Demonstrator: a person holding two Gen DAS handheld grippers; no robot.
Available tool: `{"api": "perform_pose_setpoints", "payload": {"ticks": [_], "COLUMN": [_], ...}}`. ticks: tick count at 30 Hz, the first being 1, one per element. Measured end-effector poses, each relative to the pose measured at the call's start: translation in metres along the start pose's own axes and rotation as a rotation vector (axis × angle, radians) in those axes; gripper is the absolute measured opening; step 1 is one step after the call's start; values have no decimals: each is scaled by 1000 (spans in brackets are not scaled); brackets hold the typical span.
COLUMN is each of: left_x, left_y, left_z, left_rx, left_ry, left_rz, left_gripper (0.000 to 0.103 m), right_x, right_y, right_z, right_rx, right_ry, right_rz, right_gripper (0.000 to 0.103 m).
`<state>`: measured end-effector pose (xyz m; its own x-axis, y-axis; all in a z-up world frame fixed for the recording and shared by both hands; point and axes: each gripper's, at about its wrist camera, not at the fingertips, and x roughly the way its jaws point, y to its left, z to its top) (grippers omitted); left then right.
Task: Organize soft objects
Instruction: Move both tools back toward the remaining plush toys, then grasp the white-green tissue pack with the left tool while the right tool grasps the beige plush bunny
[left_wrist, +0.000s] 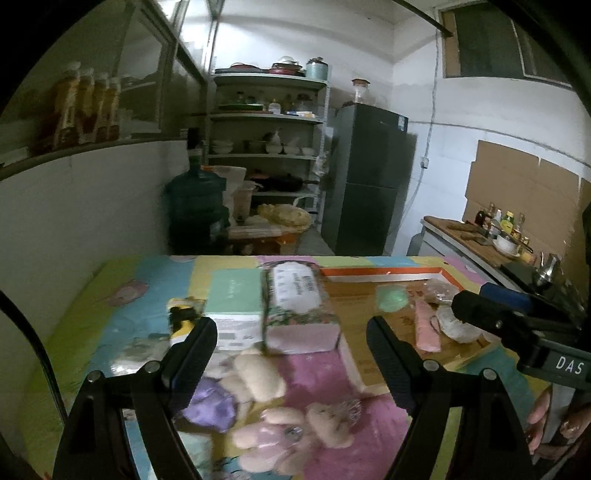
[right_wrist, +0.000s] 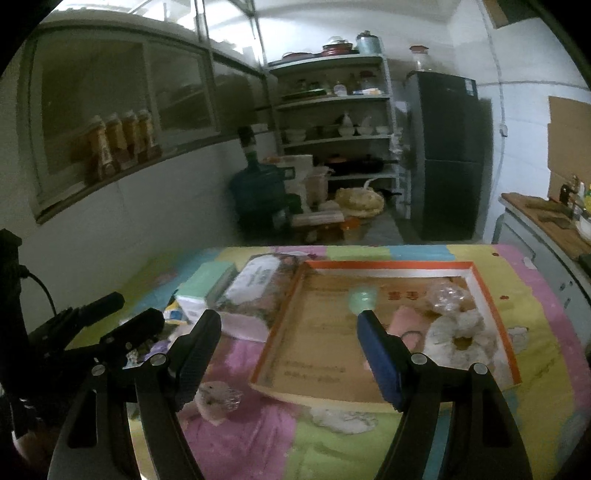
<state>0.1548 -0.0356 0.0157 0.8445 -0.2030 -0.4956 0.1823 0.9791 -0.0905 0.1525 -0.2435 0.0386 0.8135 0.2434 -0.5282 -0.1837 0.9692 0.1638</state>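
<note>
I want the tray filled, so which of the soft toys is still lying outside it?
The beige plush bear beside the purple toy lies on the tablecloth; the others are in the tray.

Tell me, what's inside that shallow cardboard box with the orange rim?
In the box: a green ball, a rolled pink cloth, a fluffy white ring and a crinkly clear-wrapped item. The right gripper's finger covers part of the floor, so anything behind it stays unseen.

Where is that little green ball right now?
The green ball lies inside the shallow cardboard tray, near its middle towards the far wall. In the right wrist view it sits just beyond the open right gripper's blue fingertip, left of the fluffy white ring.
</note>
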Motion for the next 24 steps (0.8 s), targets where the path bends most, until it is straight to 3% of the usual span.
{"api": "perform_pose_setpoints", "payload": {"ticks": [12, 24], "left_x": [-25, -29], "left_y": [45, 81], "left_z": [-18, -59], "left_rx": [-37, -55], "left_ry": [-7, 44], "left_rz": [39, -4], "left_gripper": [83, 83], "right_x": [6, 18], "right_y": [42, 81], "right_z": [-10, -27], "right_rx": [-41, -82], "right_ry": [16, 58], "right_rz": [37, 66], "right_gripper": [77, 77]}}
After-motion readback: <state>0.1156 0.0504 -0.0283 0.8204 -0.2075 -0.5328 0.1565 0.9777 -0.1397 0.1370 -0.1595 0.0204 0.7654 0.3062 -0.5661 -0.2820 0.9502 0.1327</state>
